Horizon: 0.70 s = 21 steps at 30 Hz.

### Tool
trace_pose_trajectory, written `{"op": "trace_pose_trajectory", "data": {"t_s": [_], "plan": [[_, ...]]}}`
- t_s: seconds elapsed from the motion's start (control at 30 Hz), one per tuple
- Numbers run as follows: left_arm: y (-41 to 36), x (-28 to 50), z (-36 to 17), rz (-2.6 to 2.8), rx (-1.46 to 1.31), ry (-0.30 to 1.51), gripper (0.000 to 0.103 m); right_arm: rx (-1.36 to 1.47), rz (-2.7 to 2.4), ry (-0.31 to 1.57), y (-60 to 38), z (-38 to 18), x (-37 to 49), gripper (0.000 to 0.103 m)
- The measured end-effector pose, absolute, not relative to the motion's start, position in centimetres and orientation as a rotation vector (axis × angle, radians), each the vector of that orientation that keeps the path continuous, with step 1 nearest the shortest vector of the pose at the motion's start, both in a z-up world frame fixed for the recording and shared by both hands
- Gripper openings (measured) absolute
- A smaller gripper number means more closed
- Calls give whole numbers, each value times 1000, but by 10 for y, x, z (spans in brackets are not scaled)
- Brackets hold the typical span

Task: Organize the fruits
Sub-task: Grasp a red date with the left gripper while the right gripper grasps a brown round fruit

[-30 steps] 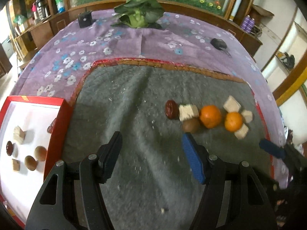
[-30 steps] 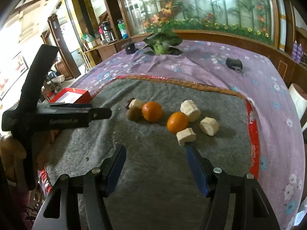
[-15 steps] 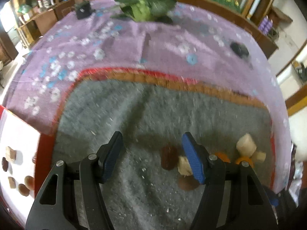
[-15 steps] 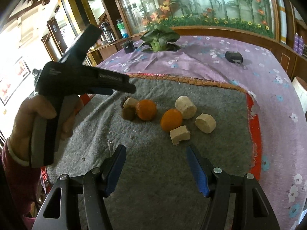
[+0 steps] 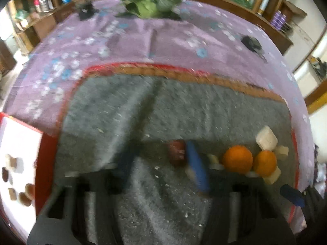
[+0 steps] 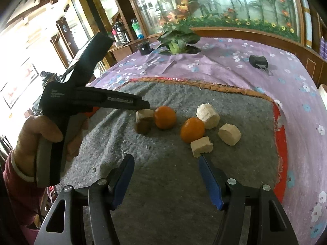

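1. Left wrist view, blurred: my left gripper point(image 5: 159, 151) points steeply down over the dark red fruit point(image 5: 176, 152) at the left end of the pile on the grey mat point(image 5: 184, 112). Its jaws have just been closing, with the fruit between them. The blue pad is against one side and the other finger is apart, so there is no grip yet. The two oranges point(image 5: 237, 159) and pale chunks point(image 5: 266, 137) lie to the right. The red box point(image 5: 38, 143) on the bench's left holds pieces like these, likely where this one goes.
2. Right wrist view: my right gripper point(image 6: 165, 163) hangs wide open and empty before the nearest pale chunk point(image 6: 201, 146), seemingly waiting its turn. My left hand point(image 6: 40, 136) squeezes its tool's handle. The tip hides the red fruit, beside a brown fruit point(image 6: 143, 126).
3. Writing: white lettering runs along the left tool's arm and body, too smeared to read.
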<state>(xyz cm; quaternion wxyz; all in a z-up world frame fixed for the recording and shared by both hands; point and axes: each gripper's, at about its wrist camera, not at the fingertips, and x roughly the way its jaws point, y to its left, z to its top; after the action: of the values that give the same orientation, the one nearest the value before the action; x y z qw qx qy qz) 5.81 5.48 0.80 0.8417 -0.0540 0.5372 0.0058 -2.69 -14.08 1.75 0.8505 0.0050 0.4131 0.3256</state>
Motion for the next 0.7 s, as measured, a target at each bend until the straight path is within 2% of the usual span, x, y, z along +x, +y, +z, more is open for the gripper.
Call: {"op": "trace_pose_trajectory", "data": {"t_s": [0.07, 0.13, 0.43, 0.7], "plan": [[56, 57, 9, -9, -122, 1127, 26, 0, 699, 871, -135, 18, -27, 64], [59, 55, 11, -47, -171, 1127, 16, -16, 713, 869, -128, 19, -28, 64], [89, 32, 25, -33, -266, 1094, 16, -86, 808, 860, -77, 16, -17, 64], [103, 8, 44, -2, -229, 1026, 17, -108, 768, 912, -51, 0, 17, 44]]}}
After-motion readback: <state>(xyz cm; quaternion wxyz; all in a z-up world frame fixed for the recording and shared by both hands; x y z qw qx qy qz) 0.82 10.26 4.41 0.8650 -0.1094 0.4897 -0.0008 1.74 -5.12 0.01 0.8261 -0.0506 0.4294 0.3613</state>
